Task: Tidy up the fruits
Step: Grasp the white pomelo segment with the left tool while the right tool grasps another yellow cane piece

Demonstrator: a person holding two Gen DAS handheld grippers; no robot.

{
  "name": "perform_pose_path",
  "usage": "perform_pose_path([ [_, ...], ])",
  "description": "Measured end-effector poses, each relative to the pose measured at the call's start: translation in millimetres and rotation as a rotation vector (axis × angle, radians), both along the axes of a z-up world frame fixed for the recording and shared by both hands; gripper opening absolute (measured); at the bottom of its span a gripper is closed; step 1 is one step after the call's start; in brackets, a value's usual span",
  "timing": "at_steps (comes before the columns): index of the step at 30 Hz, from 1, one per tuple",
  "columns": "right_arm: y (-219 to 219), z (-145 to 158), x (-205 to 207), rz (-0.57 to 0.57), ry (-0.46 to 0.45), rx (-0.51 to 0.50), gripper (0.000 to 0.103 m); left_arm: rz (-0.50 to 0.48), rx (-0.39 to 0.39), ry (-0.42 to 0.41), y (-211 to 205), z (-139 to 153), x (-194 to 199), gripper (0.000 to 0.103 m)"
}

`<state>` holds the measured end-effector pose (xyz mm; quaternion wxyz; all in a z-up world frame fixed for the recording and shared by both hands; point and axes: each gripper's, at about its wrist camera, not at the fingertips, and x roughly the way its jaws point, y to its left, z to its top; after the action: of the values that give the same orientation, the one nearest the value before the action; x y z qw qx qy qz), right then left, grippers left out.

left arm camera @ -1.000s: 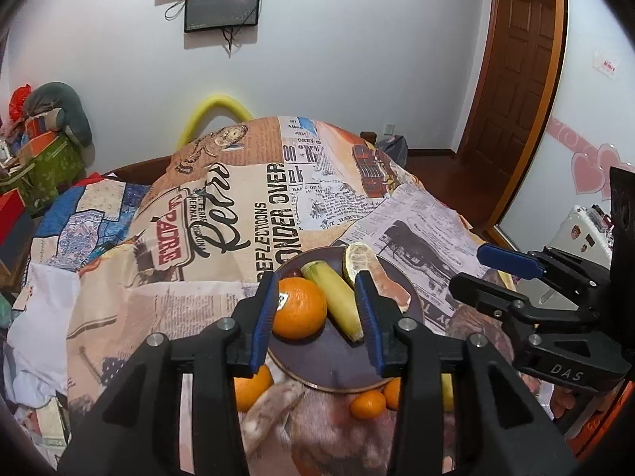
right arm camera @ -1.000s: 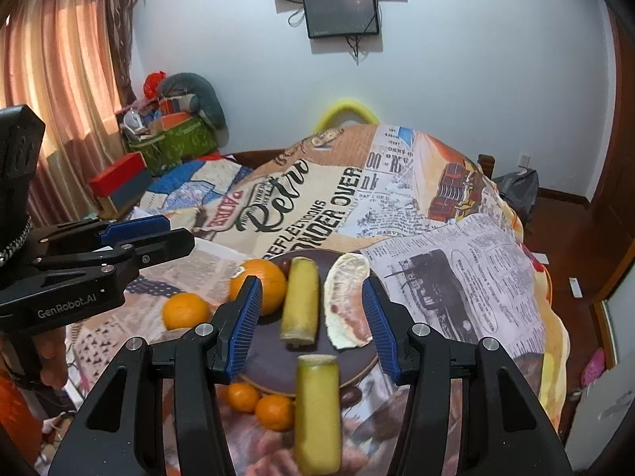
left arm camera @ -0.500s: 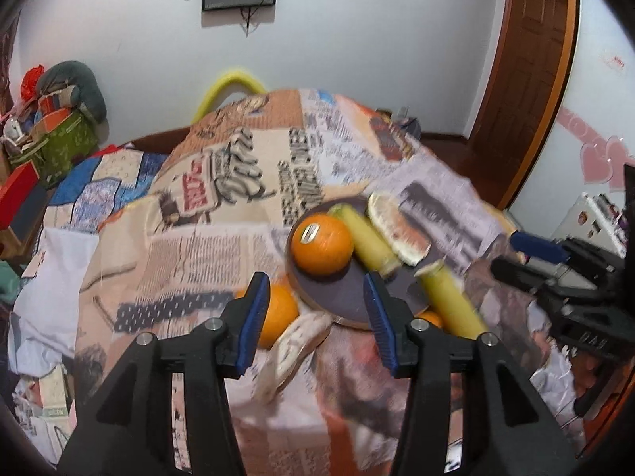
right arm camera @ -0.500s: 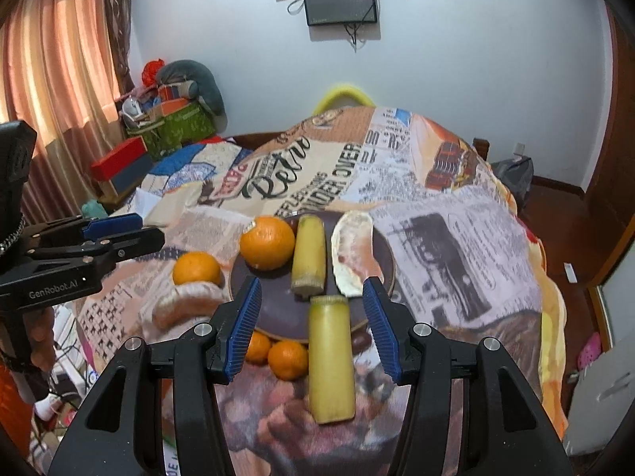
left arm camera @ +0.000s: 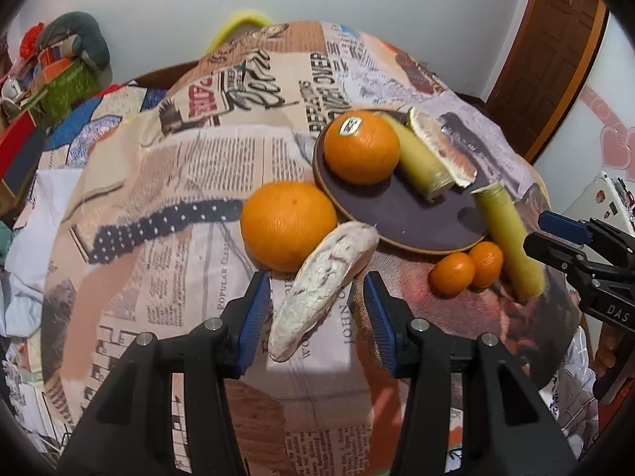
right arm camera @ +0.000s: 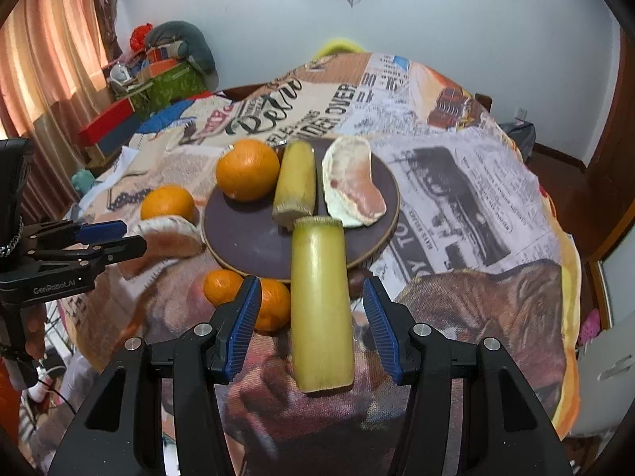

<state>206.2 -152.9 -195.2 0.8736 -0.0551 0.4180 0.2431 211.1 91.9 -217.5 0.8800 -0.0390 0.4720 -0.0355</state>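
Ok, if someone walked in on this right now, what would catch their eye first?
Probably the dark round plate on the newspaper-print cloth, holding a big orange, a yellow-green cane piece and a pomelo wedge. Next, the longer cane piece lying off the plate's near rim, between the open right hand-held gripper.

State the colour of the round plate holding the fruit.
Dark purplish-brown round plate; clearest in the right wrist view.

Matt plate [left arm camera: 401,214] (printed cloth [left arm camera: 190,182])
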Motion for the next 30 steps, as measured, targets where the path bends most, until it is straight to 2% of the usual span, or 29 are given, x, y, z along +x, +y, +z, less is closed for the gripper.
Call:
perform_pose_path([
  [8,1.2,-11.1,15.5,-0.016,0.025,0.003,0.050,0.003,-0.021,0.039,-0.9,-19.0,12.2,0.049],
  [15,0.2,-18.1,27.8,-0.022,0.075,0.059,0.050,0.009,-0.014,0.035,-4.0,-23.4,18.6,0.049],
  [18,1.6,-19.9,30.0,-0.024,0.083,0.077,0.044,0.013,-0.009,0.032,-4.0,-23.6,17.7,0.048],
  [22,5.0,-19.0,27.3,-0.012,0.069,0.067,0.034,0.016,-0.027,0.034,-3.7,-22.2,12.8,0.040],
  [25,3.7,-18.3,27.1,-0.010,0.069,0.067,0.034,0.001,-0.060,0.045,-5.2,-20.3,7.6,0.027],
  [27,0.4,-18.0,27.1,-0.017,0.074,0.080,0.034,-0.013,-0.073,0.050,-8.6,-18.7,5.3,0.025],
  [30,-3.9,-16.0,25.9,-0.024,0.077,0.099,0.034,-0.026,-0.041,0.042,-15.6,-16.5,6.6,0.025],
])
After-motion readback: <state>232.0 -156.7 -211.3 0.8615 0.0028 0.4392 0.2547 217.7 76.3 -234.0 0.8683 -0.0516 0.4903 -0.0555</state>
